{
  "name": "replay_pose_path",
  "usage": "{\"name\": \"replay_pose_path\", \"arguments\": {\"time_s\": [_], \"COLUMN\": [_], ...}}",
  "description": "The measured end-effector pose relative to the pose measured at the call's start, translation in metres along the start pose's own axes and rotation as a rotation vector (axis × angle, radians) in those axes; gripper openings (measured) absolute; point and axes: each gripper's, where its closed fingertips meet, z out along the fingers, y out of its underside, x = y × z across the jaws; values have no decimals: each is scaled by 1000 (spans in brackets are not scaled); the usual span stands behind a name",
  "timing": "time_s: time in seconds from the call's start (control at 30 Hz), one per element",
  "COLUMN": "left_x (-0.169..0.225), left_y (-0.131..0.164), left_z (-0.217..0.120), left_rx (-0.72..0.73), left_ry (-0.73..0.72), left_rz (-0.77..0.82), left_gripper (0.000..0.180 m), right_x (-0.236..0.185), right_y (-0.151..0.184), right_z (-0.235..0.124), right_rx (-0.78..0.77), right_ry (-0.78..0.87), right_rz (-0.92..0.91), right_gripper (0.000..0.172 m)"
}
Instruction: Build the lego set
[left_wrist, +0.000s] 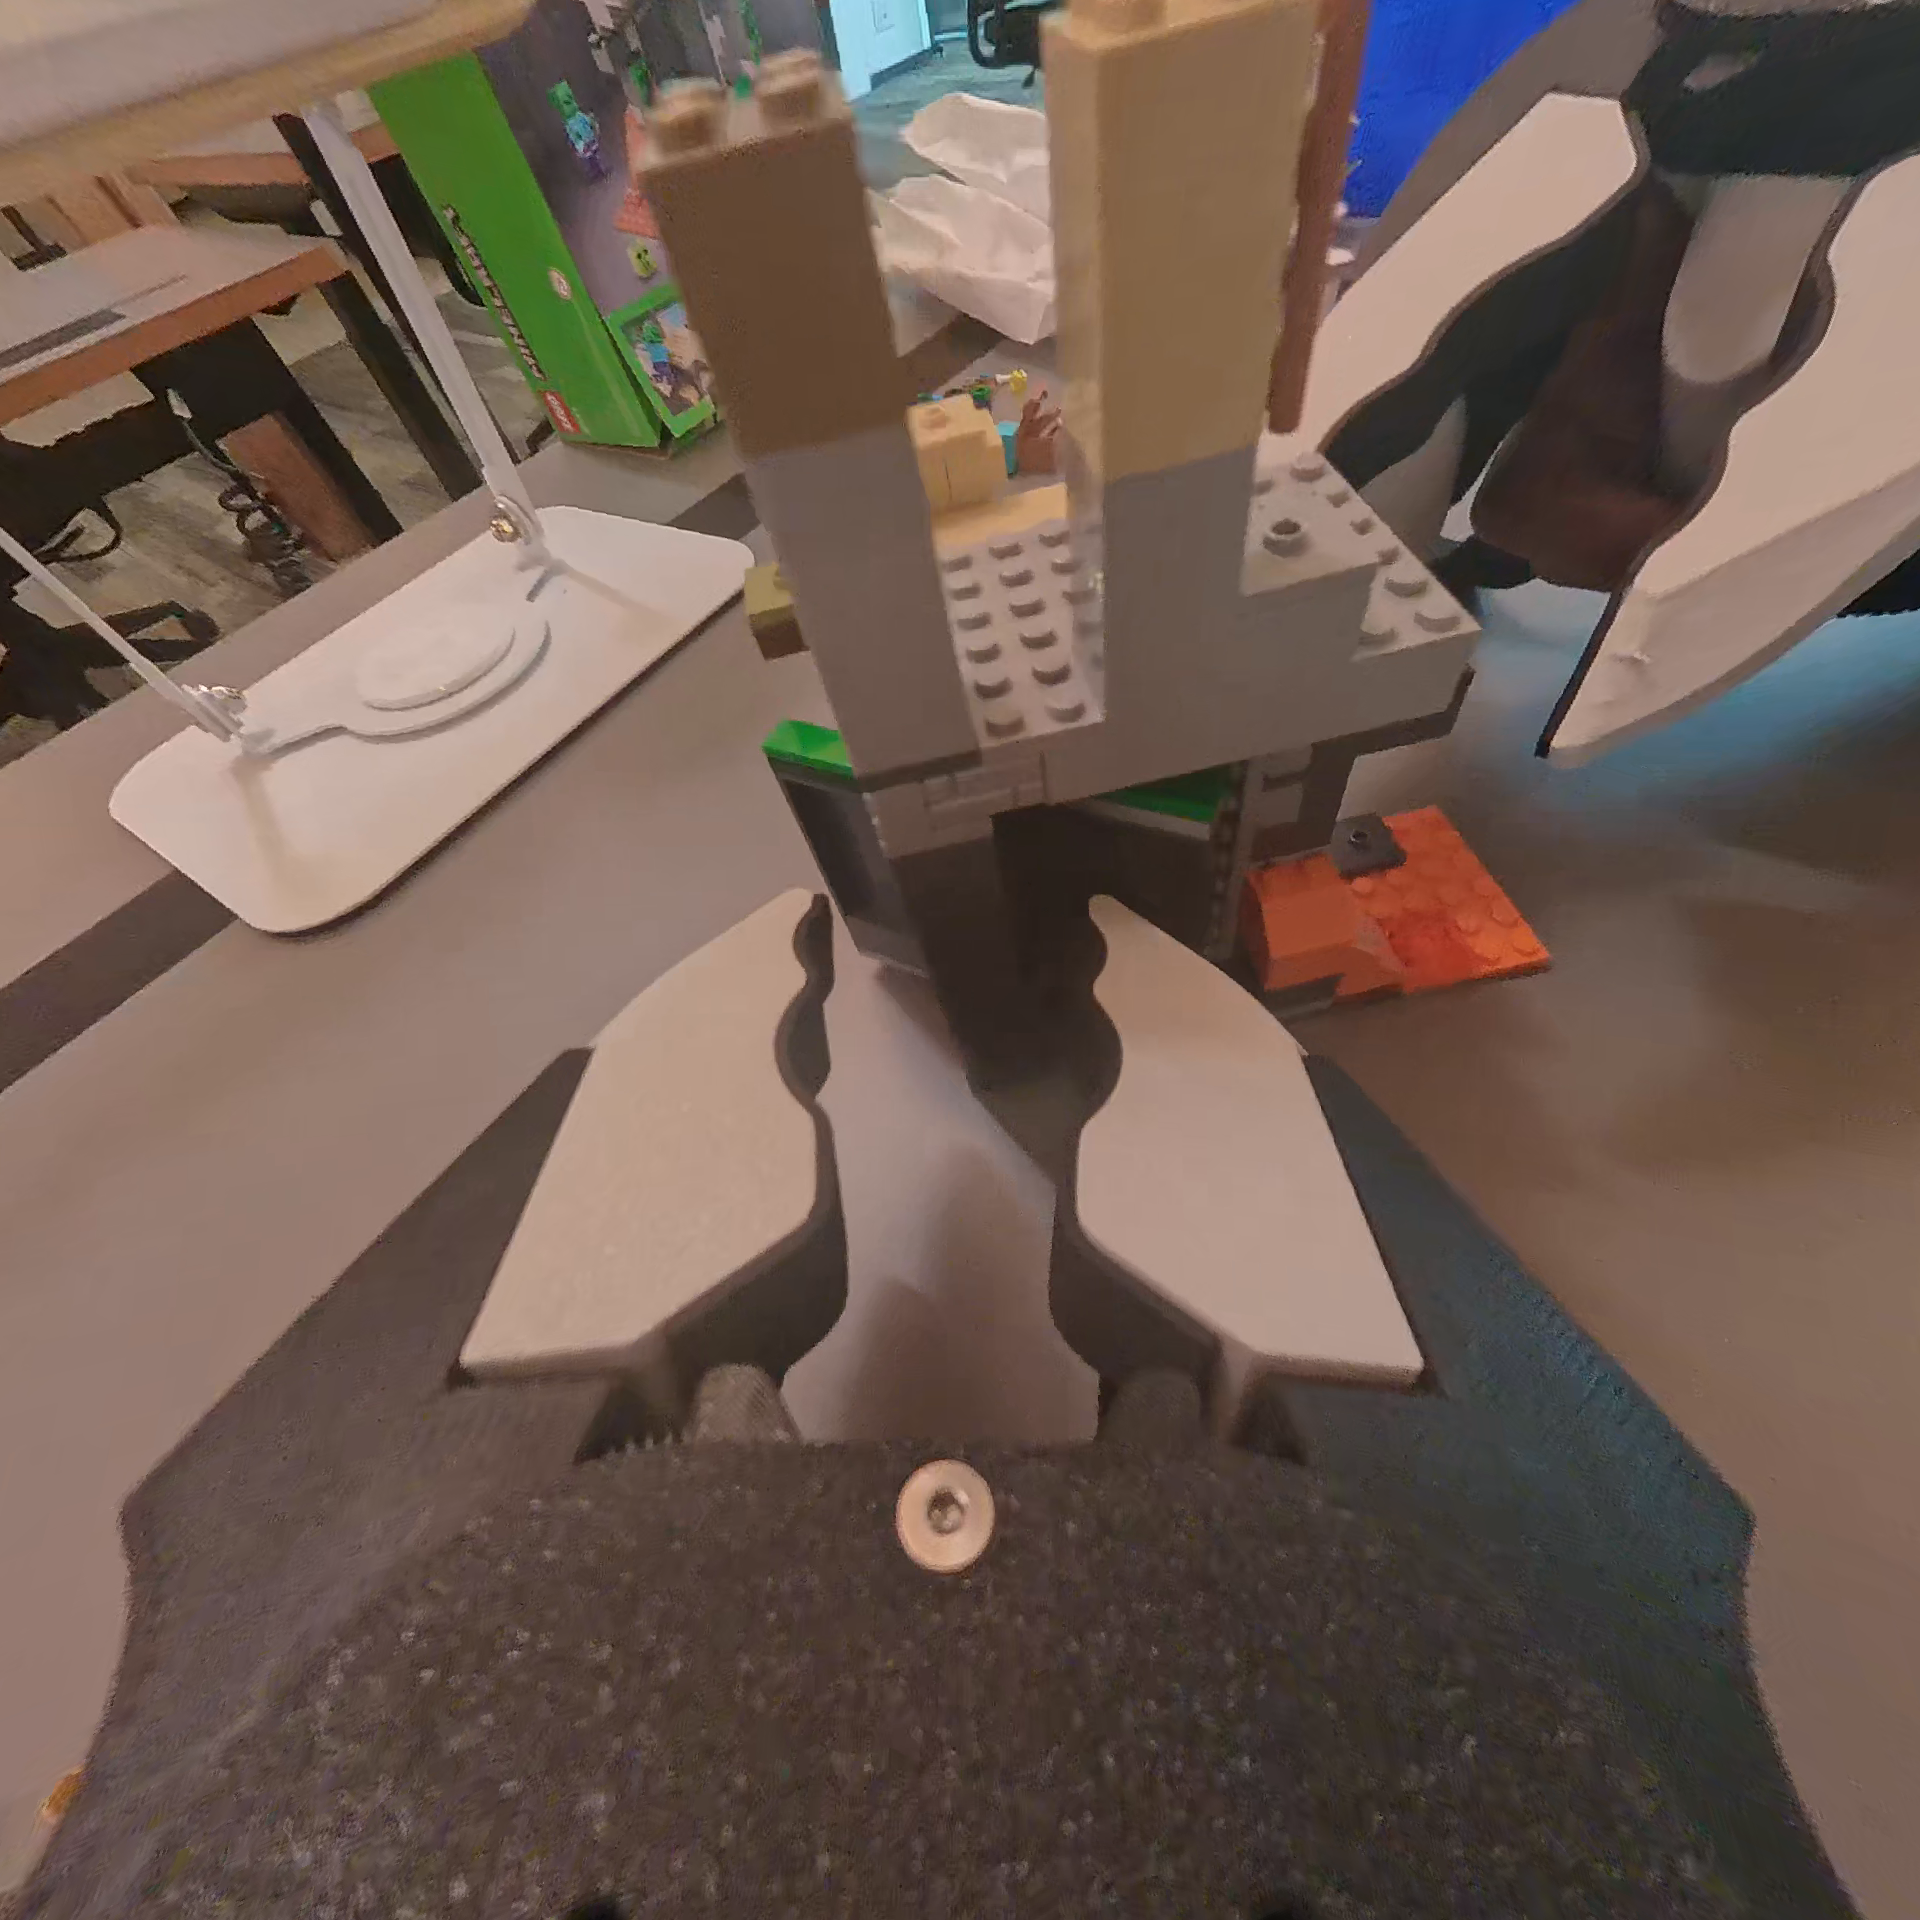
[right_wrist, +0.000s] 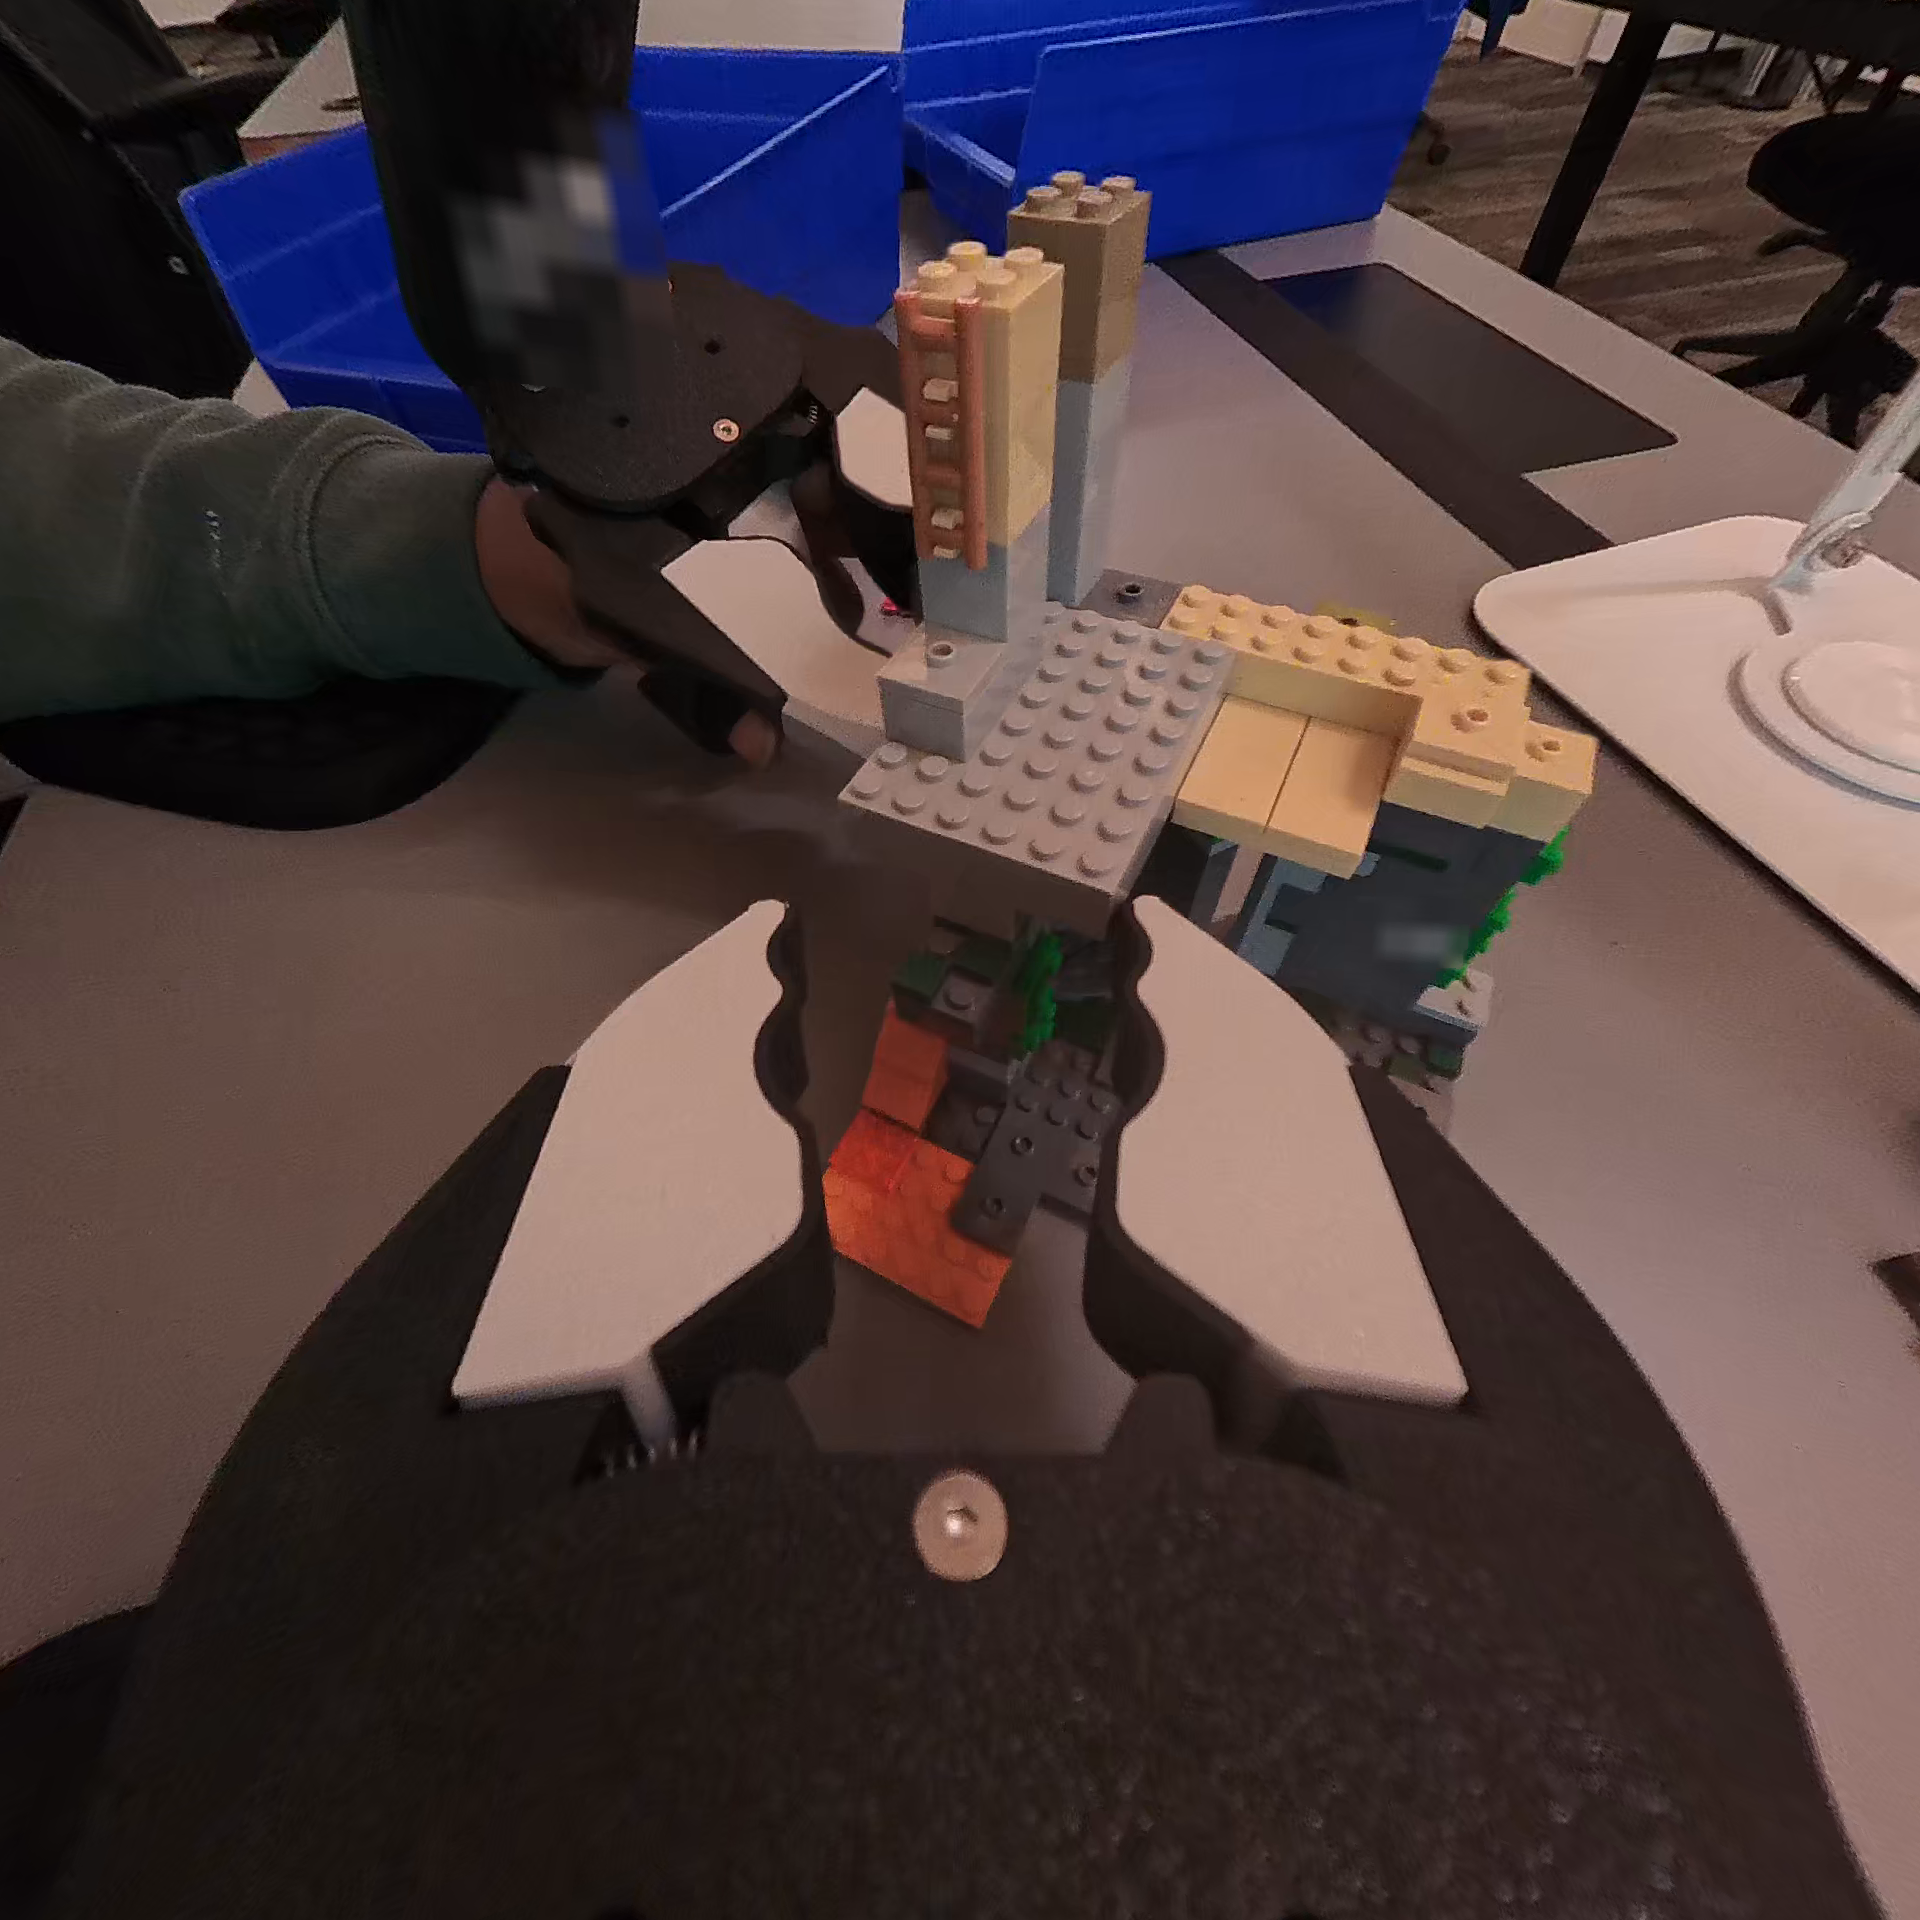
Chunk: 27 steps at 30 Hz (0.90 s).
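Both grippers hover with jaws apart around a toy brick building (right_wrist: 1039, 769) standing on a grey table (left_wrist: 312, 1143). The left gripper (left_wrist: 961, 935) is open just before the building's dark lower wall, holding nothing. The right gripper (right_wrist: 956, 935) is open over the orange bricks (right_wrist: 904, 1195) at the building's near foot, its pads not pressing them. A white stand base (left_wrist: 416, 717) lies to the left, blue bins (right_wrist: 790, 156) far behind.
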Motion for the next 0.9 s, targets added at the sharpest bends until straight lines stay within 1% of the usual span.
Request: {"name": "replay_pose_path", "arguments": {"time_s": [0.27,0.33,0.5,0.63,0.7,0.8,0.9], "left_x": [5,4,-6,-12,-15,-20,-22], "left_y": [6,5,7,4,4,4,1], "left_z": [5,6,4,0,-3,-8,-14], "left_rx": [-59,-53,-55,-22,-18,-18,-3], "left_ry": [-28,-30,-46,-51,-58,-73,-79], "left_rz": [52,28,-11,-40,-39,-35,-35], "left_gripper": [53,56,53,52,52,49,43], "right_x": [-19,-24,-28,-30,-29,-26,-11], "right_y": [-2,-3,-5,-8,-10,-20,-22], "right_z": [10,14,24,27,25,12,-6], "right_rx": [-12,-16,-31,-11,5,67,80], "right_ry": [-19,-25,19,13,16,8,41], "right_rz": [-41,-53,-100,-70,-76,-75,-85], "right_gripper": [56,56,60,59,60,59,57]}}
